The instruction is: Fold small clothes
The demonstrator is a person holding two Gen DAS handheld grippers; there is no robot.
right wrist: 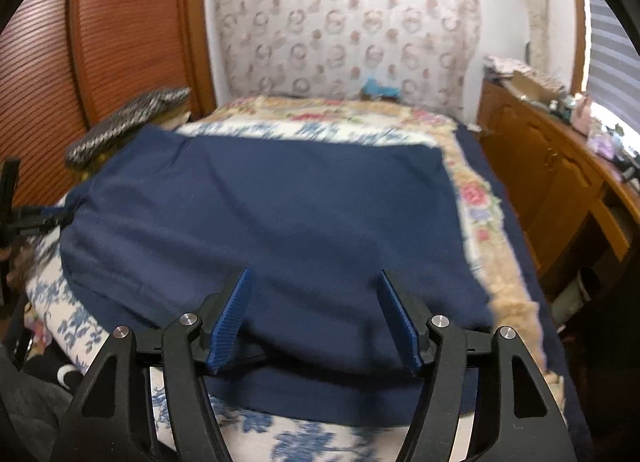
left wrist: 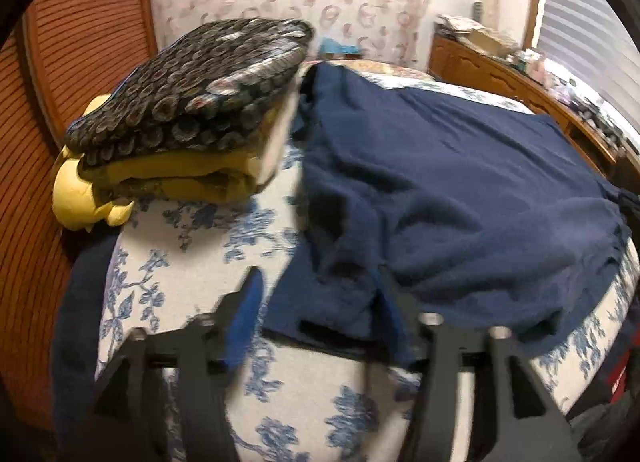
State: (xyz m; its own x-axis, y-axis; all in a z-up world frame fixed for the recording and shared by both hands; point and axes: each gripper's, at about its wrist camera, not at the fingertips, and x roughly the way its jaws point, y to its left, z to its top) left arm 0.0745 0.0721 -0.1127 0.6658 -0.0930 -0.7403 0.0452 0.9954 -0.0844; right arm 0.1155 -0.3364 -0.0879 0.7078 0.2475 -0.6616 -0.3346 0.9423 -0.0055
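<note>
Navy cloth (right wrist: 280,202) spread on the flowered bed cover (left wrist: 192,302)

We see its near edge just under our tongs, with bare cover on the left below the folded pile (left wrist: 188,110). Our left tongs (left wrist: 316,282) and right tongs (right wrist: 314,282) gape apart over that edge, gripping nothing.

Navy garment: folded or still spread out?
Spread. The navy garment lies flat as one wide sheet over the floral cover, no fold visible.

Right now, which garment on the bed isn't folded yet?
The navy garment, spread flat across the bed. The peacock-print piece and yellow piece sit folded in a stack beside it.
</note>
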